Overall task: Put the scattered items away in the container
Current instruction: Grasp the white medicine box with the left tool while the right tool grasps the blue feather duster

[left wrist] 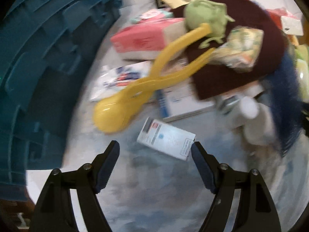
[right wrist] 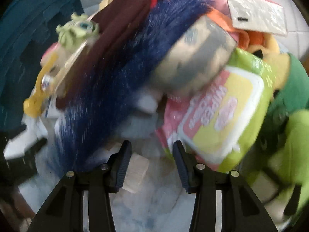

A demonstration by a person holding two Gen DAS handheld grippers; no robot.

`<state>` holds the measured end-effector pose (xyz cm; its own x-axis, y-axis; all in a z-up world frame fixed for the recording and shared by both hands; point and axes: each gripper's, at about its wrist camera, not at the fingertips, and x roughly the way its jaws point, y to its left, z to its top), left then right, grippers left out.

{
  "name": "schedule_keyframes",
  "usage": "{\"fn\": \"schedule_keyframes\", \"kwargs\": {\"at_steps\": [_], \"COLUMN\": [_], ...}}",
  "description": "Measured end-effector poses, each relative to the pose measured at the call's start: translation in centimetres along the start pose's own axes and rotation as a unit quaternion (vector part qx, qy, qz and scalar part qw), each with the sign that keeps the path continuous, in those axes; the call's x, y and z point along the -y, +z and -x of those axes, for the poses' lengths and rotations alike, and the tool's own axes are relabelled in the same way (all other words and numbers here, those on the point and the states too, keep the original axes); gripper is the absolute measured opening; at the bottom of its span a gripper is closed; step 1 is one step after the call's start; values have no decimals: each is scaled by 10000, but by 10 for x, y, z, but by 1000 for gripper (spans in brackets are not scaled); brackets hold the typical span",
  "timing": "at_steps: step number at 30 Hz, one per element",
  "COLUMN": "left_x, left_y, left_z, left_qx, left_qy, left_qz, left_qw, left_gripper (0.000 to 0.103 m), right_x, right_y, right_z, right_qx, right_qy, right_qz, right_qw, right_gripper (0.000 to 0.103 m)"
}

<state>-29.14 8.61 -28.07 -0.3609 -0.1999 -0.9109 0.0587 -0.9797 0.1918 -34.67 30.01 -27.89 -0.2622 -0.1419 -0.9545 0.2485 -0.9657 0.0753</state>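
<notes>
left gripper [left wrist: 154,150] spread, empty, near white card [left wrist: 166,142]; right gripper [right wrist: 151,152] spread, empty.

The left hand-held gripper [left wrist: 154,150] is black plastic, with two broad arms that narrow toward the tips. Each arm has a cut-out slot low down and two round silver screw heads near its upper joints. The fingers [left wrist: 108,166] carry dark blue ribbed pads on their inner faces, tapering to blunt points.

The right hand-held gripper [right wrist: 152,148] has the same build: black angular arms, silver screws at the joints, and fingers [right wrist: 123,166] lined with dark blue pads showing fine horizontal ridges. No skin, sleeve or cable shows in either view.
</notes>
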Motion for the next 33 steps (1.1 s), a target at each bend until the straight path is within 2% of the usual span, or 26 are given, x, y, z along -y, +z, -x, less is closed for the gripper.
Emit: {"fn": "schedule_keyframes", "kwargs": {"at_steps": [4,6,11,17,20,22,24,25,33], "left_x": [-18,-27,-43,-23,-7,0,-3,-5,-13], "left_y": [-9,-14,-9,9,7,1,-7,-10,-33], "left_z": [3,7,9,-17,-32,-35,-30,-29,-30], "left_qx": [-69,-69,-115,-381,-466,-354,-211,-232,-263], "left_qy": [10,-148,-528,-744,-653,-512,-450,-430,-369], "left_qz": [72,200,732,1165,1007,838,759,722,627], "left_qw": [9999,9997,9959,9897,9917,9945,9959,9962,9970], "left_gripper": [77,77,81,81,81,69,40,35,35], "right_x": [-11,-17,-12,-10,-13,-17,-22,-26,-47], "right_y": [-28,-37,-46,-44,-42,-44,-48,-49,-44], "right_z": [4,5,13,26,24,23,23,25,56], "right_qx": [-275,-266,-83,217,208,207,216,245,689], "right_qy": [441,361,230,81,96,222,359,427,786], "right_qz": [3,51,-304,-442,-404,-367,-330,-315,-96], "right_qw": [9986,9990,9992,9988,9989,9989,9986,9983,9945], "right_gripper": [49,49,51,55,58,58,58,58,58]}}
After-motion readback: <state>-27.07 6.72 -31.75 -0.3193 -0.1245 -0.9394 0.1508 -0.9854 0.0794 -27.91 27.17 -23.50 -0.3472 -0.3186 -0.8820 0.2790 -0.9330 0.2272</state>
